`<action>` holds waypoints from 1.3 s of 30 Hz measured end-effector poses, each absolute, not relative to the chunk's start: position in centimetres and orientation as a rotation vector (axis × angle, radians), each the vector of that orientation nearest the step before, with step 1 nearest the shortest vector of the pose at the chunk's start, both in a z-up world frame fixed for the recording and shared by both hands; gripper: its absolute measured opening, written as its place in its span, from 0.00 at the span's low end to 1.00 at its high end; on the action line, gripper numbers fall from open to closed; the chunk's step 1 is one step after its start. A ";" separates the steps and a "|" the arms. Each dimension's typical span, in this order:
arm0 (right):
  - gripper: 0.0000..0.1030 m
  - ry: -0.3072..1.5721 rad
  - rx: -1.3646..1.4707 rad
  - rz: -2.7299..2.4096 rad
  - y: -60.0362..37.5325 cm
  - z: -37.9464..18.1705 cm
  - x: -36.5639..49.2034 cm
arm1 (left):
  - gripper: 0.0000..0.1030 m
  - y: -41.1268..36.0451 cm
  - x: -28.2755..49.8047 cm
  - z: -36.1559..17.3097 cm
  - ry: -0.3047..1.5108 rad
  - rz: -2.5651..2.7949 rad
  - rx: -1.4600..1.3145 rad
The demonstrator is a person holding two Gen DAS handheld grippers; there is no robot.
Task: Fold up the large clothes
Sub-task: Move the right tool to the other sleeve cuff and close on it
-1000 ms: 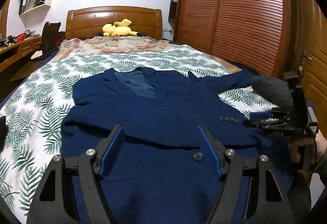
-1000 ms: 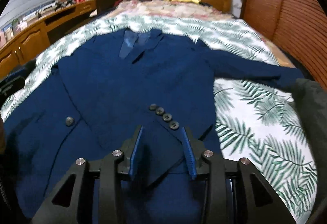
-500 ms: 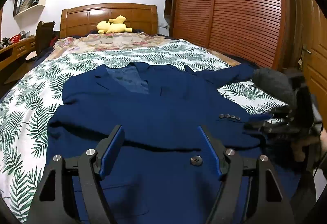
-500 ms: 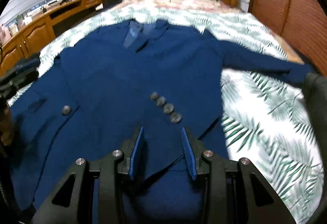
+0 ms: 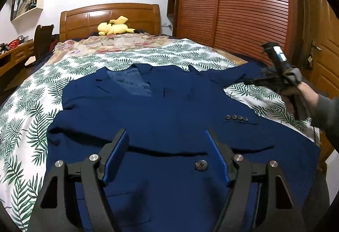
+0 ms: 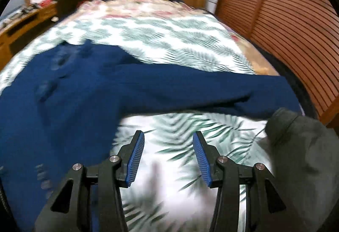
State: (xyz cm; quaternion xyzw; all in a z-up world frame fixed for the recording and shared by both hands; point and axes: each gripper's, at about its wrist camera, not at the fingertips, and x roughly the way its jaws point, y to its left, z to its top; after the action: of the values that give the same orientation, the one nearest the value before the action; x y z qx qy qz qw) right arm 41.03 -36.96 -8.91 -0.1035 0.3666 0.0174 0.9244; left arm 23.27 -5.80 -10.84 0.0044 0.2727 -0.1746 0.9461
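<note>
Now jacket (image 5: 169, 105) under left tongs (image 5: 167, 141), beside right tongs (image 6: 168, 143)

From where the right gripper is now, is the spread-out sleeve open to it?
Probably yes. The right gripper is open over bare bedspread, and the sleeve lies flat just ahead with nothing across it. Only the grey garment sits nearby, off to the side.

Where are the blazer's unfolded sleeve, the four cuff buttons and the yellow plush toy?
unfolded sleeve (image 6: 211, 92), right wrist view, mid-length of the sleeve.
cuff buttons (image 5: 236, 118), left wrist view, middle of the row of four.
yellow plush toy (image 5: 114, 27), left wrist view, its body.
</note>
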 end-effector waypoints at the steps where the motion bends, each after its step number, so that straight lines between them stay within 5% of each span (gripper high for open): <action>1: 0.48 0.766 -0.219 0.016 -37.4 -9.2 41.9 | 0.72 -5.8 23.3 -10.9 0.558 -0.356 0.008; 18: 0.47 0.863 -0.277 -0.206 -39.8 -12.4 52.1 | 0.72 -5.9 23.8 -11.4 0.588 -0.366 0.005; 20: 0.15 0.882 -0.263 -0.202 -39.7 -12.8 53.2 | 0.72 -5.9 23.9 -11.4 0.592 -0.367 0.005; 22: 0.02 0.887 -0.285 -0.245 -39.9 -12.8 53.8 | 0.72 -5.9 23.9 -11.4 0.592 -0.364 0.006; 33: 0.00 0.443 -0.283 -0.008 -32.4 -0.2 44.9 | 0.72 -5.9 23.8 -11.3 0.585 -0.352 0.010; 39: 0.00 0.512 -0.258 0.046 -30.5 -0.2 44.1 | 0.72 -5.9 23.6 -11.2 0.581 -0.350 0.013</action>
State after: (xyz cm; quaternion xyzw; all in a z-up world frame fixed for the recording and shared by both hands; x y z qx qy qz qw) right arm 44.06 -30.55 -0.21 -0.1275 0.2524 0.0226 0.9589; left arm 23.63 -5.89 -11.24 0.0062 0.2851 -0.1715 0.9430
